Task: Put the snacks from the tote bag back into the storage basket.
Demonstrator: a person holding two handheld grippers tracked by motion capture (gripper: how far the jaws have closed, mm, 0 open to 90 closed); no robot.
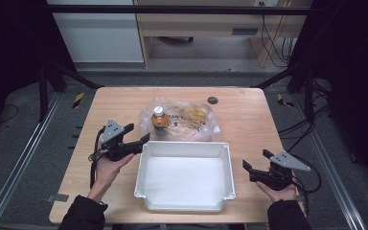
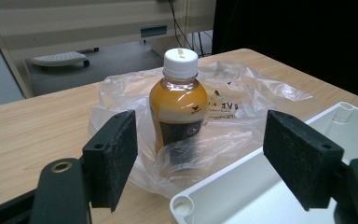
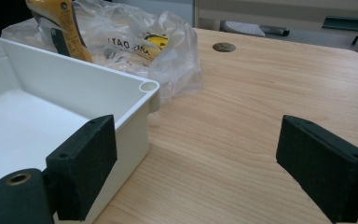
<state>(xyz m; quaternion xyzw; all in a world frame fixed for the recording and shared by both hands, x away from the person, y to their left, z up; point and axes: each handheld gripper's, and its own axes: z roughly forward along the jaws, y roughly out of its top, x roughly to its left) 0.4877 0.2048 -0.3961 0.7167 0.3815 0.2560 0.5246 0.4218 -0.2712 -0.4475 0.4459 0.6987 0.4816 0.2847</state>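
Note:
A small bottle of orange drink, with a white cap and dark label, stands upright inside a crumpled clear plastic bag at mid-table. In front of the bag lies an empty white plastic bin. My left gripper is open at the bin's far left corner, jaws spread wide and aimed at the bottle without touching it. Right of the bin, my right gripper is open over bare wood, its left jaw near the bin wall.
A round cable hole sits in the wooden table behind the bag. Bare wood stretches right of the bin. Black frame posts flank the table, and a cabinet and cables stand on the floor beyond.

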